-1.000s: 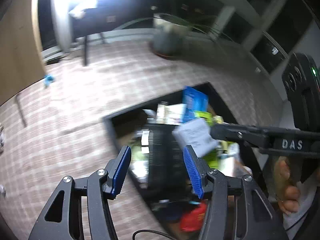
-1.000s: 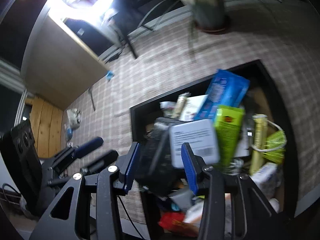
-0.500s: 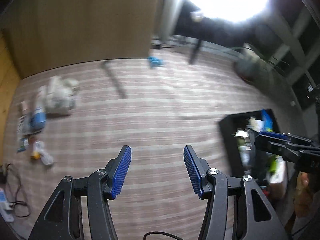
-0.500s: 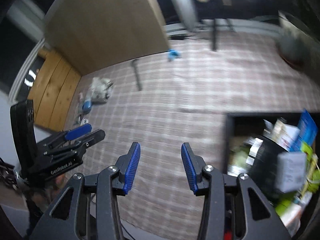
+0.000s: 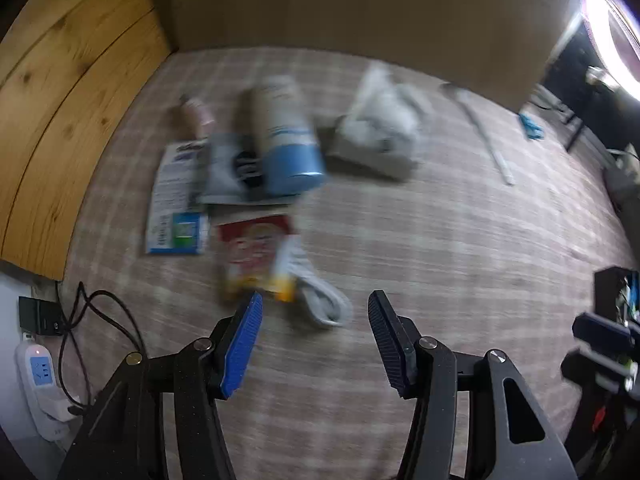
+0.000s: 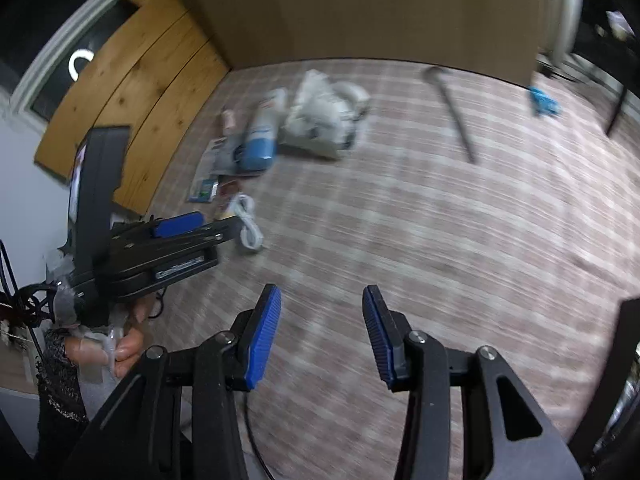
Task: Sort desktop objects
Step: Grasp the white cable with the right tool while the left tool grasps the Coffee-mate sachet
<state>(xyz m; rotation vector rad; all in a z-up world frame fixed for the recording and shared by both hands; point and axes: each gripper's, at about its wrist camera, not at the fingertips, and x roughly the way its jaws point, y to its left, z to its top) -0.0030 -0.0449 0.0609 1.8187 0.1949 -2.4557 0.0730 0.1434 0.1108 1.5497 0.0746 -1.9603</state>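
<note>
Grippers, left (image 5: 314,344) and right (image 6: 320,334), are hovering empty with jaws apart above the plaid surface (image 5: 460,240), where the light, floppy red snack packet (image 5: 256,258) is inviting an edge pinch.

Dim, motion-blurred fisheye views with curved edges; a ring light (image 5: 616,36) glares white at upper right.

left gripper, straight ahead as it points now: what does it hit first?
Likely the white coiled cable, just beyond the open left gripper, overlapping the red-and-yellow packet on the checked surface. Motion blur leaves depth uncertain.
</note>
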